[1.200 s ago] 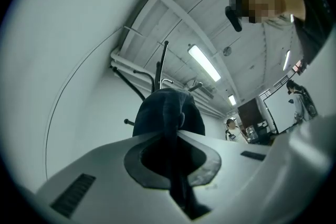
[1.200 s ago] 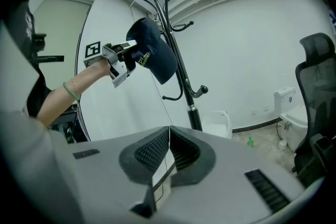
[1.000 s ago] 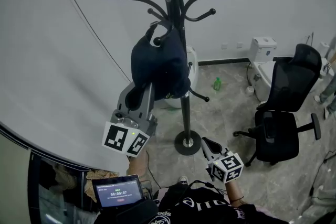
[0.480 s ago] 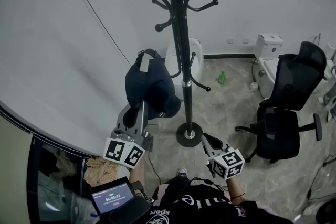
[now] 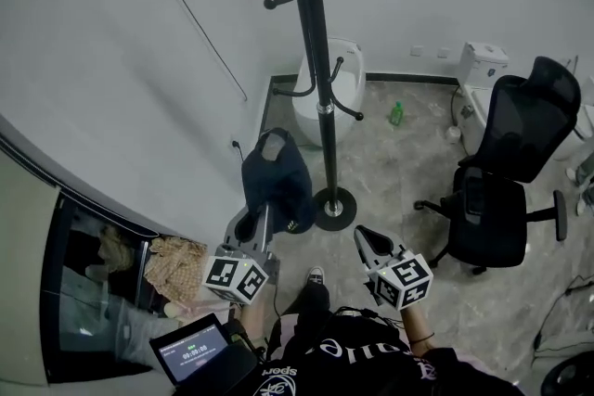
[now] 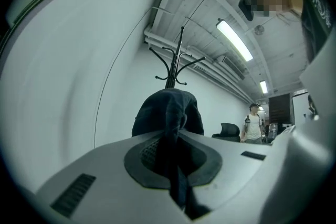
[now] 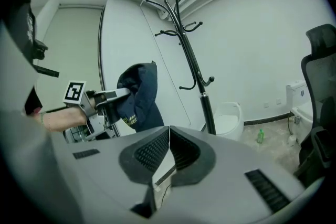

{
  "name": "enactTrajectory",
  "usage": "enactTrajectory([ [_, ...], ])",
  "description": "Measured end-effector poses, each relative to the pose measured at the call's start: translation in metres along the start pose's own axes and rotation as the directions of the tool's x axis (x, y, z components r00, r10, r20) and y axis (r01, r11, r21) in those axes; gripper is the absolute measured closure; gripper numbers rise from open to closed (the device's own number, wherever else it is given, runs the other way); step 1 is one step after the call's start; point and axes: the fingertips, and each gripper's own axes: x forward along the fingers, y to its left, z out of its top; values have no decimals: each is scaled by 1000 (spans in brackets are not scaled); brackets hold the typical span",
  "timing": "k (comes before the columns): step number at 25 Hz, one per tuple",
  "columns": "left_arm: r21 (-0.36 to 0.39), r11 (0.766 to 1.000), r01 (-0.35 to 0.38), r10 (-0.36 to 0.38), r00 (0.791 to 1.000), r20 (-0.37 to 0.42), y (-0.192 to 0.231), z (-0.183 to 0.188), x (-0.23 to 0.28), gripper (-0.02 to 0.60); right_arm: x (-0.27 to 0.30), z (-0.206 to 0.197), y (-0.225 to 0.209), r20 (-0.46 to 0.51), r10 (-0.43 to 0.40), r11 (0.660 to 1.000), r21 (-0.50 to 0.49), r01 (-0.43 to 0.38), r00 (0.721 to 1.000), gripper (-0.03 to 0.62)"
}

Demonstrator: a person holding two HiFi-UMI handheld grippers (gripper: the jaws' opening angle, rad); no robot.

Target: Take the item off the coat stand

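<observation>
Cap (image 5: 277, 181), dark blue, is hanging from the left tool (image 5: 265, 210), whose jaws are pressing together on its cloth. It is hanging beside the coat stand (image 5: 316, 60), apart from the hooks. The right tool (image 5: 364, 236) is sitting shut and holding nothing. A grey floor (image 5: 399, 172) is lying below, a white wall (image 5: 139, 60) is curving at the left, and a black chair (image 5: 506, 162) is standing at the right.

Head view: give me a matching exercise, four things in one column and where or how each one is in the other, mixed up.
1 cap
2 coat stand
3 green bottle
4 office chair

A small, standing on the floor by the wall
B hooks bare
C clamped in the left gripper
D far right of the picture

Pairs: 1-C, 2-B, 3-A, 4-D
</observation>
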Motion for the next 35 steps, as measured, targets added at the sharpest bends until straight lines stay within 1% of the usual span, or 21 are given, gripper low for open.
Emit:
enactTrajectory([
  [5,-25,999,-23,21,997,-68,-32,-48,-39,569,-41,-18,6,-1,11,1000,1,-11,1000,577],
  [13,-54,998,-20,12,990,-142,-84,-83,-86,569,-89,-36,14,22,11,999,31,-11,1000,577],
  [16,-44,999,-12,5,987,-158,-96,-87,-95,569,-101,-41,18,33,10,999,46,-12,999,577],
  [19,-33,999,-8,2,986,-170,-100,-89,-105,569,-110,-51,29,33,14,998,62,-16,999,577],
  [25,-40,999,8,-15,984,-178,-105,-90,-132,569,-118,-64,49,29,3,997,71,-5,1000,577],
  [29,-55,998,13,-23,985,-173,-99,-90,-165,569,-119,-65,78,42,-1,999,51,-1,999,577],
  [33,-57,998,7,-17,983,-184,-92,-79,-211,569,-122,-74,114,33,-12,998,54,11,999,577],
  [35,-59,998,6,-17,982,-188,-85,-76,-239,569,-124,-80,138,35,-13,998,55,11,999,577],
])
